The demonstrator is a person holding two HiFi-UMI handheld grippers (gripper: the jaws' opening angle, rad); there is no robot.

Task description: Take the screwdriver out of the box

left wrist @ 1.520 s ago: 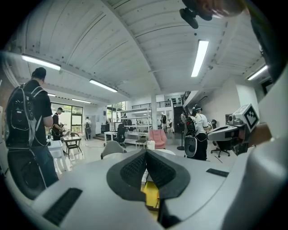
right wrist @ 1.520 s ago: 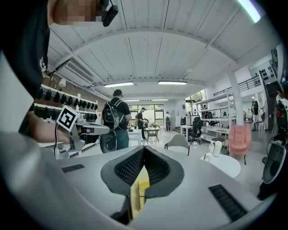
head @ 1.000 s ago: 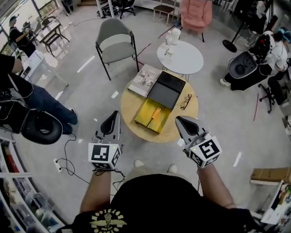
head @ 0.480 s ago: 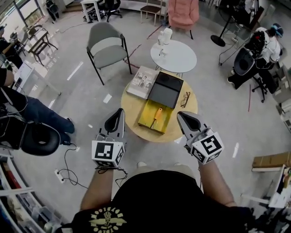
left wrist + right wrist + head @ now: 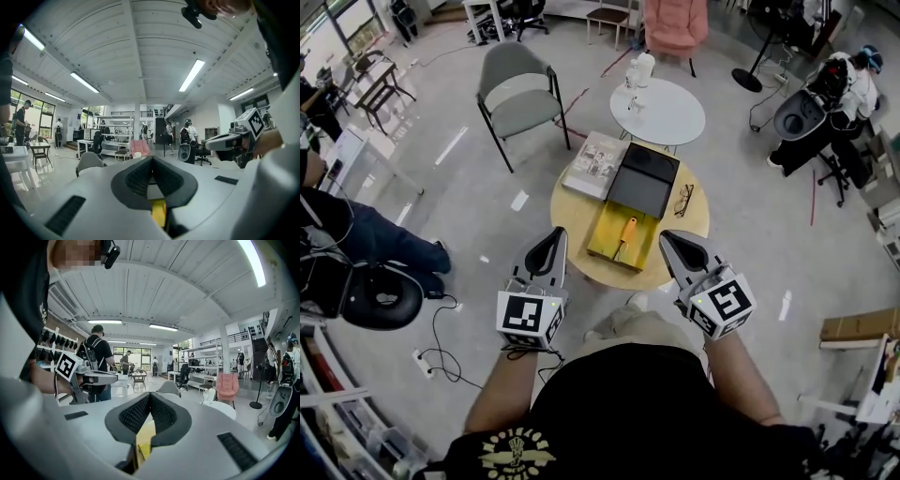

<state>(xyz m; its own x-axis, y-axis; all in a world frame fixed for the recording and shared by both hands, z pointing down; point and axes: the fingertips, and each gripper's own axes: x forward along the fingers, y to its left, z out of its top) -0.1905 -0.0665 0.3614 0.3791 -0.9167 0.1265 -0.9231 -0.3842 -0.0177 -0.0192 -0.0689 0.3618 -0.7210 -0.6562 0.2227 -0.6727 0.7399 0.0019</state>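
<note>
Head view: screwdriver [image 5: 625, 232] in the yellow box [image 5: 602, 240] shows an orange handle only; shaft & tip too small to tell. Near rim of the round wooden table [image 5: 572, 214] sits partly behind the left gripper [image 5: 555, 239] & right gripper [image 5: 669, 241]. Book [image 5: 594, 164] cover print unreadable. Items on the white table [image 5: 670, 120] too small to name. Seated person [image 5: 356, 234] cut off at left edge. Both gripper views: gripper bodies block nearly everything below, bar a yellow sliver btwn the pads; can't tell if box or table.
</note>
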